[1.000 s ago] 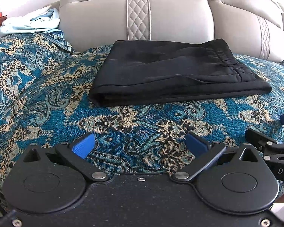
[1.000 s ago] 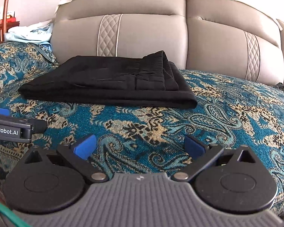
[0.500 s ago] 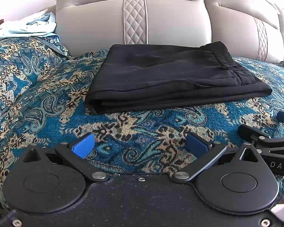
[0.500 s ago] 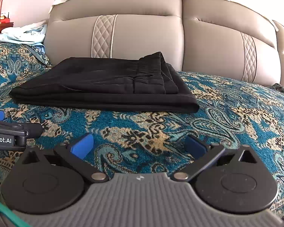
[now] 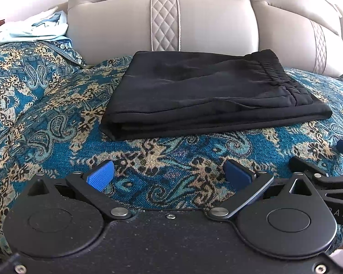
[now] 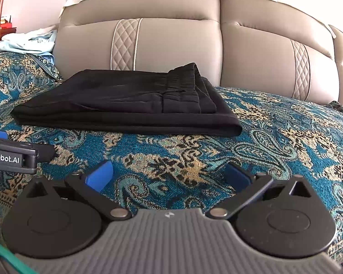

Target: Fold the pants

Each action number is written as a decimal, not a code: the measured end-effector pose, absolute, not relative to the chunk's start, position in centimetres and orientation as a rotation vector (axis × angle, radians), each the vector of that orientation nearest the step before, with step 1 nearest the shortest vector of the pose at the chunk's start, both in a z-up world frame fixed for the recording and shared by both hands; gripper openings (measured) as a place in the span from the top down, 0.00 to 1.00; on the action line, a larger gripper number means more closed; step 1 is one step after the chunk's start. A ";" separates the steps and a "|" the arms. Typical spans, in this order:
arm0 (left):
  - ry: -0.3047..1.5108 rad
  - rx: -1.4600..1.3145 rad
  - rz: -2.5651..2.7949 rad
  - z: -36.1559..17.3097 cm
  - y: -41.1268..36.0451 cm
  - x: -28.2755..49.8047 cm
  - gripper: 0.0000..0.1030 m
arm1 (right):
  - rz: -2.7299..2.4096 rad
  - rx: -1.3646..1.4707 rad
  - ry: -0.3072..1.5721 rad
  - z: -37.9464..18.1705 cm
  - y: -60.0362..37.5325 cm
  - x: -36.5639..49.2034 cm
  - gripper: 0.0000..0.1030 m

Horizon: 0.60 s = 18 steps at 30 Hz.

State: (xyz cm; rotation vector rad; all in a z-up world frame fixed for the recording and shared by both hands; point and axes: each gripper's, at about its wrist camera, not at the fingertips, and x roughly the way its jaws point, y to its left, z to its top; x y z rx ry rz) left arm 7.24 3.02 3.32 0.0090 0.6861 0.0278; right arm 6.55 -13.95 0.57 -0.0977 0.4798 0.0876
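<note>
The black pants (image 5: 205,93) lie folded into a flat rectangle on the blue paisley sofa cover, waistband at the right end; they also show in the right wrist view (image 6: 125,105). My left gripper (image 5: 169,173) is open and empty, low over the cover, well short of the pants' near edge. My right gripper (image 6: 169,173) is open and empty, also short of the pants. The right gripper's tip shows at the left wrist view's right edge (image 5: 320,173); the left gripper's side shows in the right wrist view (image 6: 13,155).
The blue paisley cover (image 5: 45,123) drapes the sofa seat. Beige leather backrests (image 5: 194,22) rise right behind the pants. A pile of pale blue and white cloth (image 5: 32,29) sits on the left arm. A wooden side table (image 6: 0,34) stands at far left.
Both grippers have drawn back and lowered a little, so the pants sit slightly lower and farther in both views. The pants have not moved. Both stay open.
</note>
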 end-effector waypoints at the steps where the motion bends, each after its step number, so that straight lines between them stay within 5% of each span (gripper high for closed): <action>1: 0.690 0.009 0.027 3.3 3.0 7.3 0.00 | 0.088 -0.098 0.481 0.6 -14.0 6.6 0.00; 18: 0.716 0.007 0.028 3.4 3.1 7.8 0.00 | 0.095 -0.103 0.508 0.8 -14.1 7.1 0.00</action>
